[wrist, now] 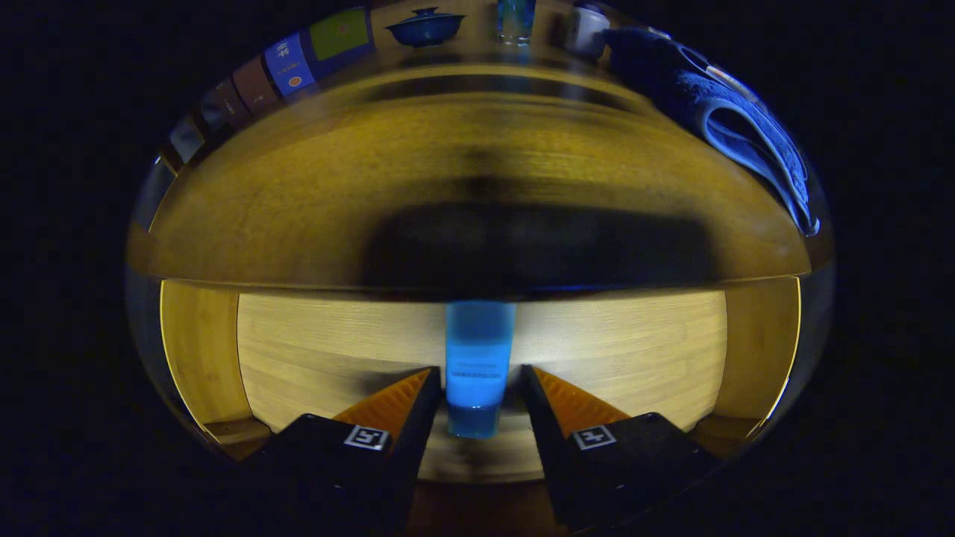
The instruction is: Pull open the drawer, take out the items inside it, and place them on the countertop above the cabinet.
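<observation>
The wooden drawer [201,350] stands pulled open below the countertop [298,186], and I look down into it. A blue tube [480,350] lies on the drawer's pale floor, its darker cap end towards me and its far end under the countertop's shadowed edge. My gripper [480,377] is inside the drawer with the tube between its fingers. Both fingertips [431,384] sit against the tube's sides, narrowed to its width.
At the back of the countertop stand a dark blue lidded bowl [425,26], a glass [515,19] and a white cup [589,30]. Coloured boxes [291,63] line its left, and a blue towel [739,127] lies on the right. The drawer's side walls [761,350] flank the gripper.
</observation>
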A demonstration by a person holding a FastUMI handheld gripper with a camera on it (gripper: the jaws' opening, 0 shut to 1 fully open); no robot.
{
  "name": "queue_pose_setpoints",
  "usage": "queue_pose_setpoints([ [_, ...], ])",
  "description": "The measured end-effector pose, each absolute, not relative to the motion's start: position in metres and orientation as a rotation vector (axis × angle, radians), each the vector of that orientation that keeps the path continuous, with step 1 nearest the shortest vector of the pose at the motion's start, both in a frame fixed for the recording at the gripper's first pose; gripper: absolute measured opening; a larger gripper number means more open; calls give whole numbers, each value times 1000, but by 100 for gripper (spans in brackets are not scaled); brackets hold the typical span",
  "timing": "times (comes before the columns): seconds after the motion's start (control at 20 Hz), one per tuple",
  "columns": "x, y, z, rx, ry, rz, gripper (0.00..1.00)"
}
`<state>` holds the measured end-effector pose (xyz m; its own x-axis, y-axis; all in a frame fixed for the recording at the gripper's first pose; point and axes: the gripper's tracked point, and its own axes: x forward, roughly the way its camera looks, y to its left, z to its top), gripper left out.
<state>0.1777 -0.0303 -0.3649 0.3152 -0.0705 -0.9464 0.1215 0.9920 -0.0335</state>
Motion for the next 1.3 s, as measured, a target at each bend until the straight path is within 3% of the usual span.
queue_pose_setpoints([
  [0.1,180,-30,-364,50,1225,-122,48],
  [0.15,181,-31,-361,53,1213,-126,48],
  [0.2,181,-33,-358,59,1206,-134,40],
  [0.85,117,-21,-250,78,1029,-37,40],
  [1.1,179,-26,-180,73,864,-43,40],
  [1.3,232,-32,-181,64,841,-79,40],
])
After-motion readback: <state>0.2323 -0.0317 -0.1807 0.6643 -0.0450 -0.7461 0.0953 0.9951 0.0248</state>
